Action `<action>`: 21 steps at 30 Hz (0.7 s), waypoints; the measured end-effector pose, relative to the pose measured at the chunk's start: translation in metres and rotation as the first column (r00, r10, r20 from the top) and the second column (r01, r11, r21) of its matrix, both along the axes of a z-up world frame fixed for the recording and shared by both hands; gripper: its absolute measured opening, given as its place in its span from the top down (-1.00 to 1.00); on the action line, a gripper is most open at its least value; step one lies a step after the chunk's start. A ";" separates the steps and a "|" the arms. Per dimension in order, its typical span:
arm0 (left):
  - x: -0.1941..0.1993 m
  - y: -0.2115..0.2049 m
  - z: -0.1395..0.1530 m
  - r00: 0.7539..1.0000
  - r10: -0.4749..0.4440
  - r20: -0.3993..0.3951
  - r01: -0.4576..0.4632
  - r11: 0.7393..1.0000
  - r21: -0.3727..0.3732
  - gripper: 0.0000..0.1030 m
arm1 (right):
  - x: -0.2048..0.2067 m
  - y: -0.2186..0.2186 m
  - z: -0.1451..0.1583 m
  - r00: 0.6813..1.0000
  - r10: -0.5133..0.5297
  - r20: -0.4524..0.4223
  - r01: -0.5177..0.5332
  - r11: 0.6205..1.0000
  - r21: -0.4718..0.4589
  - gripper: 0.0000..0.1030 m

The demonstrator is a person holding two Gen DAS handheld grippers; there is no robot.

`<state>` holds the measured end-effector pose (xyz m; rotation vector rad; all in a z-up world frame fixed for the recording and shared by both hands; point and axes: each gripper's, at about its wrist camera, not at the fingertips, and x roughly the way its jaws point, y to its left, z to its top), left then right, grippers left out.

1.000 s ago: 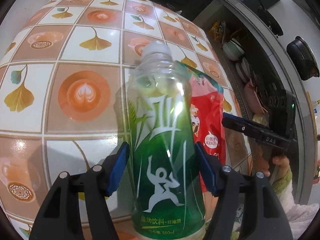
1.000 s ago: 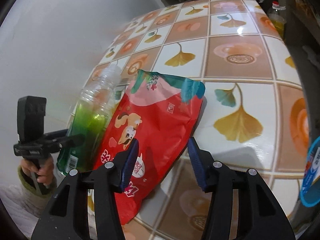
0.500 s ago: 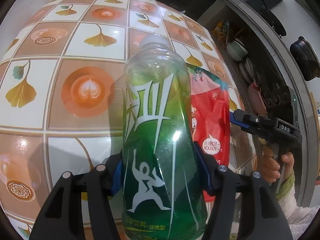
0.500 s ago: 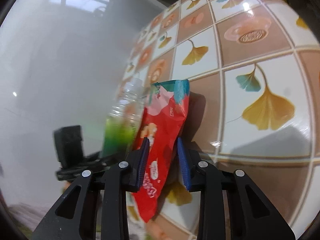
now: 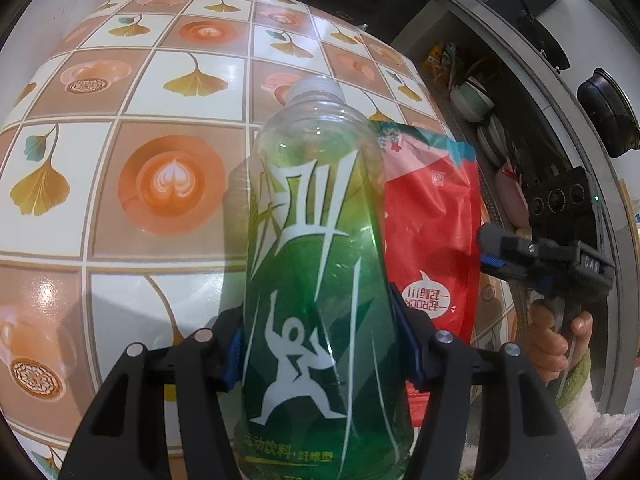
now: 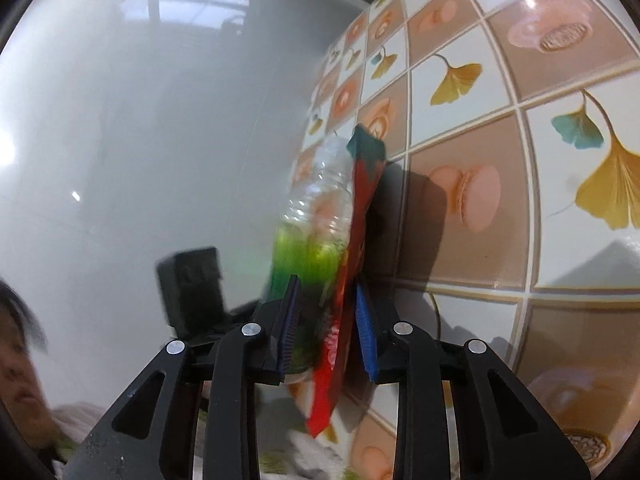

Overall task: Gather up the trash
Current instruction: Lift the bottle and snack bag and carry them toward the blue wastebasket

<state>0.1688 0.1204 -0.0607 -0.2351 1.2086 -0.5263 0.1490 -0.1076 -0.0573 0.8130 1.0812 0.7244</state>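
**Both jaws loaded: bottle on my left, snack bag on my right**

Right now my left gripper (image 5: 320, 356) is clamped on the green drink bottle (image 5: 316, 264), blue pads pressed against its sides low on the label. It sits in my jaws with its pale cap pointing away from me, over the tiled tabletop (image 5: 172, 184) with its ginkgo leaves and coffee cups. Its upper part is clear and looks empty; the lower part is wrapped in green with a white figure printed on it.

My right gripper (image 6: 328, 332) pinches the red snack bag (image 6: 340, 320). From that wrist view the bag shows edge-on between my blue pads, thin and upright, its teal top end above and its red bottom corner hanging below my fingers. The pads stand close together with the bag squeezed flat between them.

Bottle and bag are just beside each other: in the left wrist view the bag lies immediately to the right of the bottle, partly behind it. In that same view my right gripper shows at the far right edge, with the person's hand (image 5: 556, 340) wrapped round its handle and a green cuff below. Dishes stand on dark shelves (image 5: 488, 128) past the table's right edge.
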 end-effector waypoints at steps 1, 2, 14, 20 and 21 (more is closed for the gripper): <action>0.000 0.000 0.000 1.000 -0.001 0.000 0.001 1.000 0.001 -0.12 | 0.000 0.004 0.001 1.000 0.001 0.000 -0.001 1.000 -0.025 0.51; 0.000 0.000 0.000 1.000 -0.001 0.000 0.001 1.000 0.001 -0.12 | 0.000 0.006 0.002 1.000 0.002 0.002 -0.002 0.999 -0.043 0.59; 0.013 0.005 0.006 1.000 0.004 -0.002 -0.004 1.000 -0.002 -0.13 | -0.001 0.015 0.000 1.000 0.009 0.007 -0.008 0.985 -0.172 0.98; 0.020 0.004 0.014 1.000 0.001 0.025 -0.002 1.000 0.016 -0.13 | -0.006 0.013 0.001 1.000 0.013 0.014 -0.010 0.981 -0.195 0.98; 0.021 0.005 0.015 1.000 0.001 0.032 -0.002 1.000 0.019 -0.13 | -0.006 0.013 0.001 1.000 0.012 0.014 -0.010 0.981 -0.196 0.98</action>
